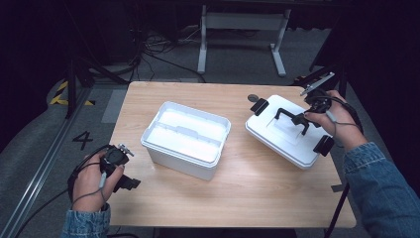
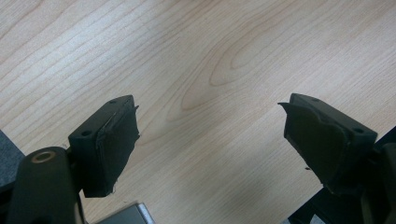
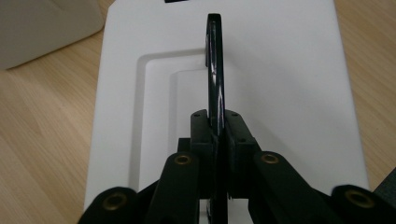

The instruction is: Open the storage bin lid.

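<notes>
Tool on our left [image 1: 130, 182] waits idle over the bare worktop [image 1: 237, 198] near its left front corner, jaws spread wide with nothing between them. Moving right, the open white box [image 1: 185, 139] sits mid-worktop, its inner tray showing. Further right lies the lid [image 1: 289, 130], flat on the worktop and well apart from the box, black latches at its ends. Our right tool [image 1: 303, 120] is clamped on the lid's black handle [image 3: 214, 60], which stands upright between the pads. We judge the step to be lifting the lid across to the box. To do it well, we should keep the squeeze centred on the handle, raise the lid level, and match its long side to the box before lowering.
</notes>
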A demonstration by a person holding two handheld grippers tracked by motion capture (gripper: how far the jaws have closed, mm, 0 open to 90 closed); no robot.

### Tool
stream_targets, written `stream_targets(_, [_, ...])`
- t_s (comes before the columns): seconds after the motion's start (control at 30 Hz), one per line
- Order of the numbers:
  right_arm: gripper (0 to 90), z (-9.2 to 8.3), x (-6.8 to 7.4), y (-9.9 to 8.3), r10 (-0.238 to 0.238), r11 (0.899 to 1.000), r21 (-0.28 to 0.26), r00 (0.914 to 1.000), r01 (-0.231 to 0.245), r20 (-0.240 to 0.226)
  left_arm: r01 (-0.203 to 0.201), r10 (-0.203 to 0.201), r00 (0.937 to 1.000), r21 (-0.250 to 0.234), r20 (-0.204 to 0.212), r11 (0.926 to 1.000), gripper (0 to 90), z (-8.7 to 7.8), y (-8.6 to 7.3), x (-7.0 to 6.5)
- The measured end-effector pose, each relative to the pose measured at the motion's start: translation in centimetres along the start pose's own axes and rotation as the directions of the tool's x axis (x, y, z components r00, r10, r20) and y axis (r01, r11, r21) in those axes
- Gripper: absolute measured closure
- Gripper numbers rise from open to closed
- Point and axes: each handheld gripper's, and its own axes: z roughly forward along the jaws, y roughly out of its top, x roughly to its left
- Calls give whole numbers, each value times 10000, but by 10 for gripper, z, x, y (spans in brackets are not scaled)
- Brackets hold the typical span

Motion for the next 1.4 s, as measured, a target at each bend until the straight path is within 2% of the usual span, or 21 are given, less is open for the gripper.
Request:
stream_targets(0.13, [844, 17, -7, -9, 168, 9998, -71, 9998, -169, -106, 11, -11, 10000, 0, 97, 10000, 186, 1, 1, -1])
stream_targets(0.47, [844, 47, -10, -20, 214, 9996, -168, 9990, -221, -400, -190, 190, 9998, 32, 5, 9998, 186, 1, 1, 0])
stream_targets(0.53, [844, 52, -10, -21, 220, 9996, -189, 9986, -229, -474, -82, 82, 9999, 42, 129, 10000, 186, 2, 1, -1])
stream_targets(1.03, [844, 76, -8, -29, 310, 9994, -133, 9967, -321, -747, -139, 138, 9998, 86, 165, 9999, 185, 3, 1, -1])
stream_targets(1.4, [843, 85, -9, -35, 422, 9990, -136, 9948, -436, -932, -200, 198, 9997, 138, 129, 9997, 185, 4, 2, -1])
